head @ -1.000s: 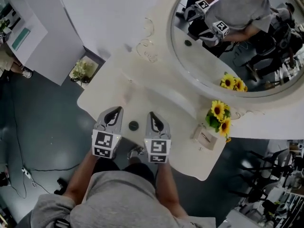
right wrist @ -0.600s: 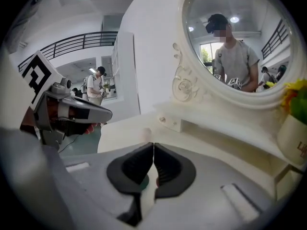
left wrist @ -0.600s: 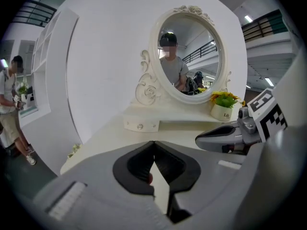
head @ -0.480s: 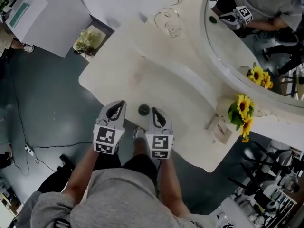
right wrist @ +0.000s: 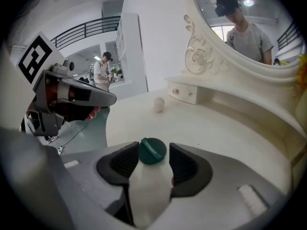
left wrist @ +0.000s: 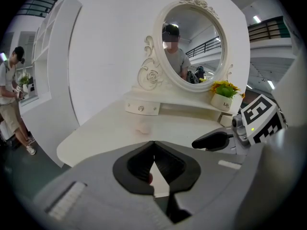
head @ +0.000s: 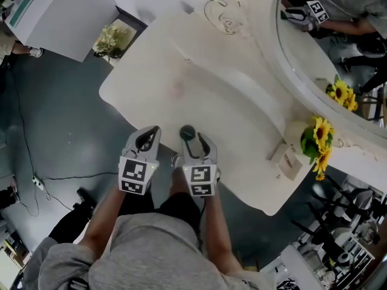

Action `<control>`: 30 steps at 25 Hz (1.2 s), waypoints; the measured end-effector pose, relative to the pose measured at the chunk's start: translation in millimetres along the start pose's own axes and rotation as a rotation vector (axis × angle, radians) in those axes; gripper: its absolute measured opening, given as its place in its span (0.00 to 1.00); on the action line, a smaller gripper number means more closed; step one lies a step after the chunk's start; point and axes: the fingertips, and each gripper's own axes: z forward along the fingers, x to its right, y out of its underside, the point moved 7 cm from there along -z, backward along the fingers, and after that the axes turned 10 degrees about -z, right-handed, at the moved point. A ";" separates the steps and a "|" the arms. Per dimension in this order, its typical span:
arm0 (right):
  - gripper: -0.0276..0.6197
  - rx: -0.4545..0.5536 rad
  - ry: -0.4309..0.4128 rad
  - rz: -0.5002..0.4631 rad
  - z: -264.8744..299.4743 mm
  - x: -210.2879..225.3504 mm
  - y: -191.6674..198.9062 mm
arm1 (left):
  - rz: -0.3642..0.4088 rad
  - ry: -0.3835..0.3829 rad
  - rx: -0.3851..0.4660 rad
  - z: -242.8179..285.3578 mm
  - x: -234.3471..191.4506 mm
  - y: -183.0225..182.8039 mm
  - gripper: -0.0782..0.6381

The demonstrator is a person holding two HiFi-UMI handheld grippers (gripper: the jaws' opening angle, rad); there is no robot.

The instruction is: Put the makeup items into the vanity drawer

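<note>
Both grippers sit lower and closer to the table's front edge than a second ago. The right gripper has slid over to the green compact, which earlier lay between the two grippers. Its jaws have just been opening, with the compact between them.

Head view:
- Cream vanity table fills mid frame, running upper left to lower right.
- Oval mirror at upper right reflects the person and the marker cubes.
- Grey shirt and forearms at bottom centre.
- Lower left of centre is the left gripper, over the table's front edge.
- The right gripper is just to its right, tips on either side of the compact, which lies flat on the tabletop near the front edge.

Left gripper view: jaw tips meet at centre frame, closed, nothing between them.

Right gripper view: jaws stand apart and the compact is at centre frame between the pads. There is a sliver of gap at the right pad. Cannot tell if it touches the left pad. Not squeezed.

Smaller things:
- Small drawer under the mirror base, mid-left in the left gripper view, pushed in, knob on its front.
- Sunflower pot at right of the head view, below the mirror.
- Card box just beside the pot, to its lower left.
- Pink ball on the tabletop, well beyond the compact and near the drawer front.
</note>
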 end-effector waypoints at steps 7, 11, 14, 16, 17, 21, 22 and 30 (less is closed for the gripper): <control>0.35 -0.029 -0.013 -0.005 7.0 0.5 7.5 | 0.003 0.000 -0.005 1.8 1.8 3.1 0.12; 0.27 -0.072 -0.018 -0.039 9.7 2.1 11.3 | 0.005 0.000 -0.005 3.9 0.8 3.2 0.12; 0.25 -0.074 -0.019 -0.045 10.8 2.4 10.2 | 0.002 0.000 -0.005 4.1 -1.0 2.3 0.12; 0.22 -0.084 -0.017 -0.050 10.4 3.5 10.0 | 0.003 0.000 -0.006 4.1 -1.5 2.4 0.12; 0.19 -0.084 -0.013 -0.053 10.1 4.3 9.0 | 0.003 0.000 -0.006 4.2 -1.6 2.4 0.12; 0.07 -0.094 0.008 -0.068 11.0 8.2 7.7 | 0.003 0.001 -0.006 5.0 -2.2 1.8 0.12; 0.07 -0.095 0.006 -0.070 11.3 8.8 7.5 | 0.003 0.002 -0.006 4.9 -2.3 1.4 0.12; 0.07 -0.081 0.031 -0.072 7.0 10.1 -0.7 | 0.019 0.010 0.013 4.4 -3.2 -11.9 0.12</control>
